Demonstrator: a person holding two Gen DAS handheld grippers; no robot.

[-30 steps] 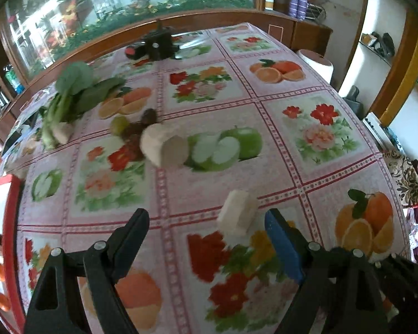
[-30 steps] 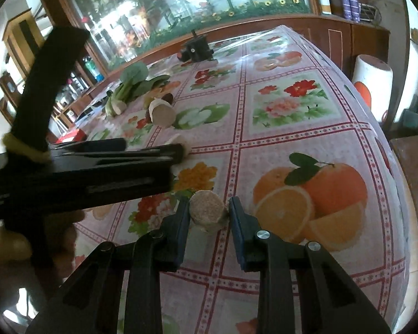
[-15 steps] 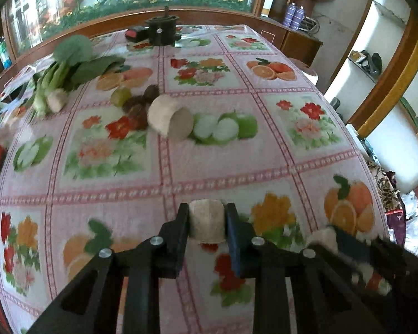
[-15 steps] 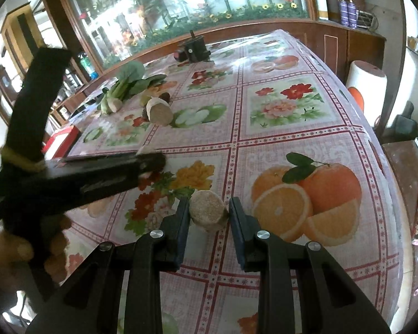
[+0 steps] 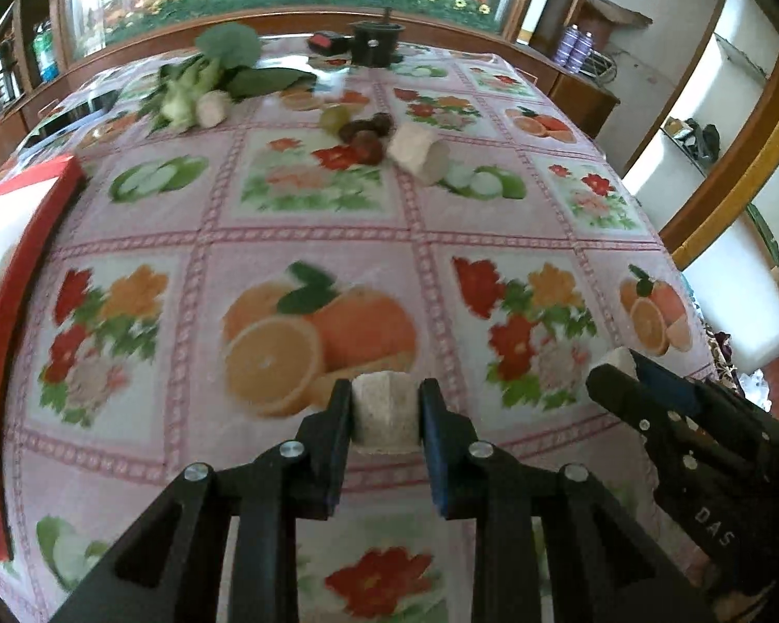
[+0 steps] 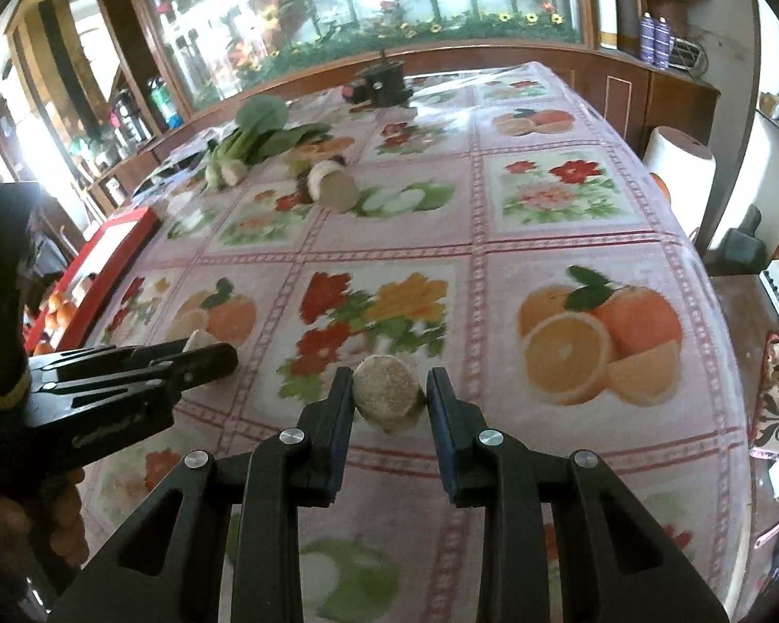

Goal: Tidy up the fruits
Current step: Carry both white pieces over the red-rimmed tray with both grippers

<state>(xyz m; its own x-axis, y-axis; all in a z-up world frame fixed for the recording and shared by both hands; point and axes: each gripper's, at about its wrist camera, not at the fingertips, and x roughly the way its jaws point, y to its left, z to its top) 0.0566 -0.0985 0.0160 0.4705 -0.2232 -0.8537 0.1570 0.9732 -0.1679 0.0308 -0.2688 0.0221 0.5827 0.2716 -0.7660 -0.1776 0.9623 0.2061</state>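
Note:
My left gripper is shut on a pale beige cut chunk and holds it above the printed tablecloth. My right gripper is shut on a second beige chunk. Each gripper shows in the other's view: the right at lower right, the left at lower left. A larger beige chunk lies mid-table beside dark brown fruits and a green fruit. A red tray sits at the left edge, with small orange fruits in it.
Leafy greens and another beige piece lie at the far left. A black device stands at the far table edge. A white bin stands off the right side. The table drops off at right.
My left gripper closed on its beige chunk, lifted it and moved left toward the red tray. My right gripper stayed shut on its chunk and moved slightly.

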